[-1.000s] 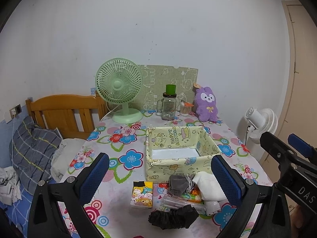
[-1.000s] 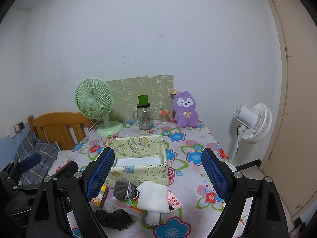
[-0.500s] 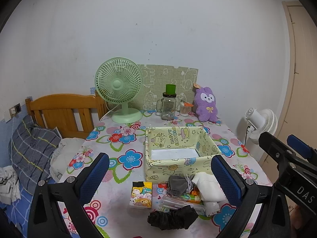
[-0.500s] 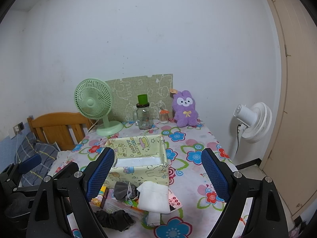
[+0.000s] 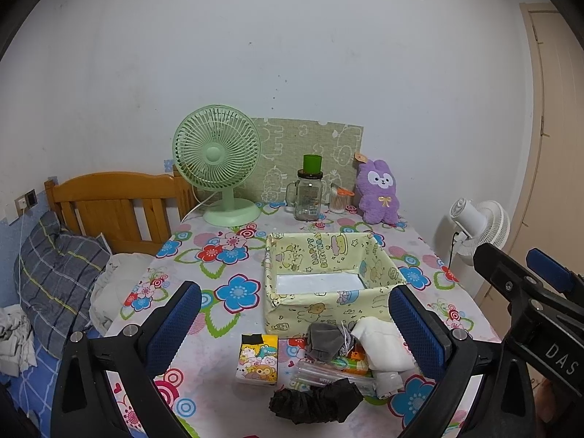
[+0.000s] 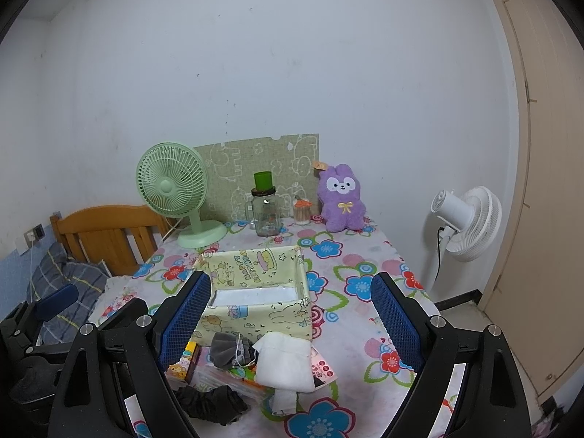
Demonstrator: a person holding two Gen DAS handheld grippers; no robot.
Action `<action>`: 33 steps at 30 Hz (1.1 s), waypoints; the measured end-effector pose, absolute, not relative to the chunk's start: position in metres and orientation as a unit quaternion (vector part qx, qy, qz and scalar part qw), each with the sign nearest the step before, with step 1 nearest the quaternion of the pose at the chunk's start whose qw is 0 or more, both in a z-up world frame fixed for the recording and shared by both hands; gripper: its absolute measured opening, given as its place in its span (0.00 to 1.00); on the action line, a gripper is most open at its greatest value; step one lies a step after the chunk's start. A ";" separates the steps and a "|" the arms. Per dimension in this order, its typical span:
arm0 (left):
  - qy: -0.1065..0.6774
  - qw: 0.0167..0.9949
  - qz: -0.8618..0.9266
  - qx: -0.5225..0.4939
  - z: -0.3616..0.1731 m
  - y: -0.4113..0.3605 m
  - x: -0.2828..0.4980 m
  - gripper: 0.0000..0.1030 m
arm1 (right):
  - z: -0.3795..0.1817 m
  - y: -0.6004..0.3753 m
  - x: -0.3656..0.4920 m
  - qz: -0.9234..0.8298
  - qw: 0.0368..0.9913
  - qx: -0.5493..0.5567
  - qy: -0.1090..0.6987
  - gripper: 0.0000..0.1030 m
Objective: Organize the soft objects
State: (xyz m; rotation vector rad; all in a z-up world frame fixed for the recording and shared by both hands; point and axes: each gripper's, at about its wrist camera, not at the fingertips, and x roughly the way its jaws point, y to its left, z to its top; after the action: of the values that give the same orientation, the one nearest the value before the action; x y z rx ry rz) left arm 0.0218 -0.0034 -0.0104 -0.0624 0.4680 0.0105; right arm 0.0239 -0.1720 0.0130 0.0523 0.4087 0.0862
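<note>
**Fingers spread wide above the pile of soft things**

Fingers [image 5: 419, 332] on our left gripper [image 5: 295, 325] stand wide apart with nothing between them, and those of our right gripper [image 6: 292, 325] are spread just as wide and hold nothing. Both hang above the near edge of the counter [image 5: 233, 332], which wears a cloth printed with bright flowers.

Below them lies the small heap we are to sort. A crumpled black fabric piece [image 5: 315, 403] sits nearest us. Just behind it a folded white cloth [image 6: 286, 361] rests partly on some flat colourful packets [image 5: 337, 368], and a bunched grey fabric piece [image 6: 228, 350] with a thin white cord lies beside the white cloth, touching it. A small yellow carton printed with cartoon animals [image 5: 257, 359] stands just left of the heap.

Right behind the pile stands a pale yellow fabric-covered box with cartoon prints [image 5: 328, 277], open at the top, its white floor bare.

Farther back, along the wall, we see a mint-green desk fan [image 5: 219, 168], a glass mug jar with a green lid [image 5: 308, 193], a small jar of cotton swabs [image 5: 339, 200] and a purple plush rabbit [image 5: 377, 193], all in front of a green patterned board [image 5: 310, 146]. A white floor fan [image 6: 465, 222] stands off the counter's right side. To the left are a wooden bed headboard [image 5: 113, 204] and a grey plaid pillow [image 5: 54, 277].
</note>
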 end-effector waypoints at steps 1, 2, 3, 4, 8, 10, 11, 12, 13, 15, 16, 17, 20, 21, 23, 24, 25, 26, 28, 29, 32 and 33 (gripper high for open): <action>0.232 0.972 0.005 -0.031 -0.011 -0.003 0.021 1.00 | 0.013 -0.172 0.025 0.043 0.978 0.027 0.203 0.89; 0.232 0.972 0.005 -0.031 -0.011 -0.002 0.021 1.00 | 0.013 -0.172 0.025 0.043 0.978 0.027 0.203 0.89; 0.232 0.972 0.005 -0.031 -0.011 -0.002 0.021 1.00 | 0.013 -0.172 0.025 0.043 0.978 0.027 0.203 0.89; 0.232 0.972 0.006 -0.031 -0.011 -0.002 0.021 1.00 | 0.013 -0.172 0.024 0.043 0.978 0.027 0.203 0.89; 0.231 0.972 0.005 -0.031 -0.010 -0.002 0.021 0.99 | 0.013 -0.171 0.024 0.044 0.978 0.029 0.204 0.89; 0.231 0.972 0.005 -0.031 -0.010 -0.001 0.021 0.99 | 0.014 -0.172 0.026 0.045 0.977 0.030 0.205 0.89; 0.231 0.972 0.005 -0.032 -0.010 -0.001 0.021 0.99 | 0.014 -0.172 0.026 0.045 0.977 0.030 0.204 0.89; 0.231 0.972 0.005 -0.032 -0.010 -0.001 0.021 0.99 | 0.014 -0.172 0.026 0.045 0.977 0.030 0.205 0.89; 0.231 0.972 0.005 -0.032 -0.010 -0.001 0.021 0.99 | 0.014 -0.172 0.026 0.044 0.977 0.030 0.205 0.89; 0.232 0.972 0.001 -0.033 -0.011 -0.002 0.022 0.99 | 0.014 -0.171 0.025 0.044 0.977 0.030 0.204 0.89; 0.233 0.972 0.001 -0.034 -0.011 -0.002 0.022 0.99 | 0.014 -0.171 0.026 0.044 0.977 0.031 0.204 0.89; 0.234 0.972 0.000 -0.034 -0.011 -0.002 0.022 0.99 | 0.013 -0.171 0.027 0.046 0.977 0.032 0.205 0.89; 0.236 0.971 -0.001 -0.032 -0.013 -0.004 0.023 0.99 | 0.012 -0.171 0.029 0.048 0.976 0.033 0.208 0.89; 0.237 0.971 -0.002 -0.032 -0.013 -0.005 0.024 0.99 | 0.011 -0.172 0.031 0.049 0.976 0.034 0.210 0.89; 0.239 0.971 -0.003 -0.032 -0.015 -0.006 0.025 0.99 | 0.010 -0.171 0.033 0.051 0.975 0.035 0.212 0.89; 0.240 0.970 -0.003 -0.032 -0.016 -0.006 0.026 0.99 | 0.009 -0.171 0.034 0.051 0.975 0.035 0.213 0.89; 0.241 0.970 -0.004 -0.032 -0.018 -0.006 0.027 0.98 | 0.009 -0.171 0.035 0.051 0.975 0.035 0.214 0.89; 0.241 0.970 -0.005 -0.033 -0.019 -0.007 0.028 0.97 | 0.008 -0.171 0.035 0.051 0.975 0.035 0.214 0.89; 0.245 0.969 -0.004 -0.033 -0.023 -0.008 0.030 0.97 | 0.005 -0.172 0.038 0.051 0.974 0.035 0.216 0.89; 0.245 0.969 -0.003 -0.032 -0.025 -0.009 0.031 0.97 | 0.003 -0.171 0.040 0.052 0.974 0.035 0.218 0.89; 0.250 0.968 0.000 -0.030 -0.031 -0.010 0.035 0.95 | -0.003 -0.171 0.044 0.055 0.973 0.036 0.223 0.89; 0.252 0.967 0.000 -0.030 -0.034 -0.010 0.036 0.95 | -0.006 -0.172 0.045 0.056 0.972 0.036 0.225 0.89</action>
State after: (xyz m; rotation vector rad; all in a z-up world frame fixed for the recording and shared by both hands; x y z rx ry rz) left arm 0.0364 -0.0103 -0.0343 -0.0604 0.5091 0.0005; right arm 0.0451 -0.1717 -0.0056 0.0734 0.4552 0.1134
